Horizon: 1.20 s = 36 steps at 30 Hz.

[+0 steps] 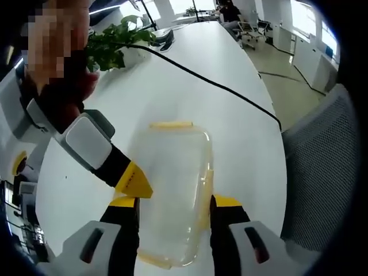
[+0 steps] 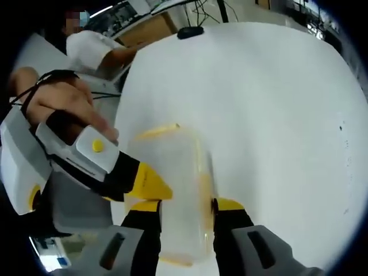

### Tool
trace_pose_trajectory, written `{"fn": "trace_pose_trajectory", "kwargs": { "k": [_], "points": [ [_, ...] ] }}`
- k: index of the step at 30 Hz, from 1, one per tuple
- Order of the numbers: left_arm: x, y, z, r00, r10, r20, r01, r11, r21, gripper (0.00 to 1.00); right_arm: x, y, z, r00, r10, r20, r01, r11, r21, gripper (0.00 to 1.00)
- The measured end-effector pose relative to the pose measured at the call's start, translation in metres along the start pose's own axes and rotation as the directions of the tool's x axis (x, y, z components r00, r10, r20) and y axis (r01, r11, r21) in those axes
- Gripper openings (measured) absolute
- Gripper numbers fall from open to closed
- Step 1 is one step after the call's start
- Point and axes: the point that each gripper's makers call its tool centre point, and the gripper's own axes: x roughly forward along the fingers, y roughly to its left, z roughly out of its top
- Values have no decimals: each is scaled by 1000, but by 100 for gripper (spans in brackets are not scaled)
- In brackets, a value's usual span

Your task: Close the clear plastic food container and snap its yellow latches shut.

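Note:
The clear plastic container (image 1: 172, 190) lies on the white table (image 1: 230, 126) with its lid on. A yellow latch (image 1: 171, 123) sticks out at its far end, and another (image 1: 209, 184) runs down its right side. My left gripper (image 1: 175, 204) has its yellow-tipped jaws against both sides of the container. The right gripper's finger (image 1: 133, 181) comes in from the left and touches the container's left edge. In the right gripper view, my right gripper (image 2: 187, 208) likewise clamps the container (image 2: 178, 184). There the left gripper's finger (image 2: 150, 184) presses its left side, and a yellow latch (image 2: 158, 131) shows at the far end.
A potted plant (image 1: 115, 49) stands at the table's far left, and a black cable (image 1: 218, 86) runs across the tabletop. A grey mesh chair (image 1: 322, 167) stands at the right edge. A person in a white shirt (image 2: 95, 49) sits beyond the table (image 2: 276, 115).

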Motion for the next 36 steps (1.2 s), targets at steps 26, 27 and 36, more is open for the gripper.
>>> {"fn": "trace_pose_trajectory", "kwargs": {
  "k": [26,27,36],
  "points": [
    [-24,-9,-9,980,-176,88,177,984,-4,93,-11,27,-9,975,-195,104,205,974,-93,75],
    [-24,-7,-13,977,-196,85,199,980,-27,93,-11,29,-11,975,-195,106,206,972,-111,74],
    [-20,9,-27,977,-206,50,209,976,-57,90,-12,31,-27,972,-217,88,228,963,-143,74]
  ]
}}
